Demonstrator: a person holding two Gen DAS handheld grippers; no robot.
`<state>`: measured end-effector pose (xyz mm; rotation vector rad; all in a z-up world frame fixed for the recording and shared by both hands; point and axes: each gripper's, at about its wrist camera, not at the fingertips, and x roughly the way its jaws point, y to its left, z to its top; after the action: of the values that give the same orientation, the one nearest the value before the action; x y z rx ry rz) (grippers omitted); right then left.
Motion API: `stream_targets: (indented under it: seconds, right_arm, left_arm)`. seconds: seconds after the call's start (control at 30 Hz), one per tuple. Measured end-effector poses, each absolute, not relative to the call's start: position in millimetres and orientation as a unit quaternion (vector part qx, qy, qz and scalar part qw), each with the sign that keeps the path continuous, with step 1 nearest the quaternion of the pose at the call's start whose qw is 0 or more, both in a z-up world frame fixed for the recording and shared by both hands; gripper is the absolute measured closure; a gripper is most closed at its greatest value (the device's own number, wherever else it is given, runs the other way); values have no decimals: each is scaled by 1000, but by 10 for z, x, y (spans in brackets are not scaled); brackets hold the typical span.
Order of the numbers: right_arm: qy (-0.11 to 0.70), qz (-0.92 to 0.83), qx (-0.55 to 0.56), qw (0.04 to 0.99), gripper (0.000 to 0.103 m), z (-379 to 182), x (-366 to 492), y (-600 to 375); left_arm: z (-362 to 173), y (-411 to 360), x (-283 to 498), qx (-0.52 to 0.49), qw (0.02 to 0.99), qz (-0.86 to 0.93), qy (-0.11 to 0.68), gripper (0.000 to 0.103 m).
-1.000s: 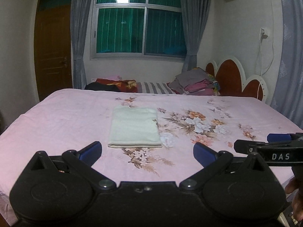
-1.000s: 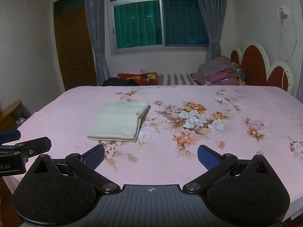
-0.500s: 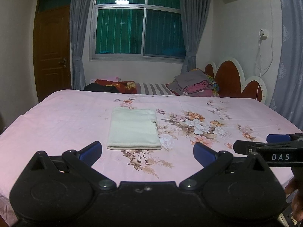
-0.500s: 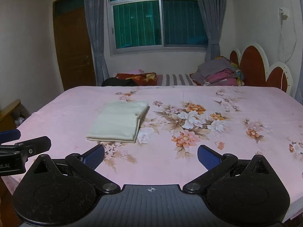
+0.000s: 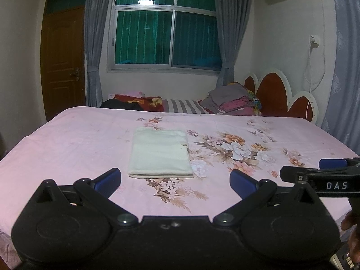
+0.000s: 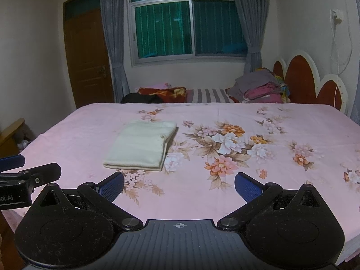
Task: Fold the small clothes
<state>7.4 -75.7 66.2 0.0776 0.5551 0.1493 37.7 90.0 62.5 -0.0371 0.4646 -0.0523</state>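
A pale cream garment (image 5: 160,153) lies folded in a neat rectangle on the pink floral bedsheet (image 5: 67,139). It also shows in the right wrist view (image 6: 141,146), left of centre. My left gripper (image 5: 175,181) is open and empty, held back from the near edge of the garment. My right gripper (image 6: 178,184) is open and empty, further back and to the garment's right. Each gripper shows at the side of the other's view: the right one (image 5: 319,175) and the left one (image 6: 27,175).
A pile of folded clothes (image 5: 231,103) and dark and red items (image 5: 135,102) sit at the far edge of the bed. A red and white headboard (image 5: 281,94) stands at the right. A door (image 5: 63,63) and a curtained window (image 5: 166,29) are behind.
Both views have risen and drawn back slightly from the bed. The garment lies unchanged and both grippers stay open.
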Motion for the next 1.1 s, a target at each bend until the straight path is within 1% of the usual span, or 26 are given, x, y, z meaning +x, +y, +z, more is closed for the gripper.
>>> stream_targets:
  seconds: [1.1]
  right_arm:
    - [272, 75, 32, 959, 0, 680, 59, -772]
  left_arm:
    - [603, 926, 386, -18, 973, -28, 228, 0]
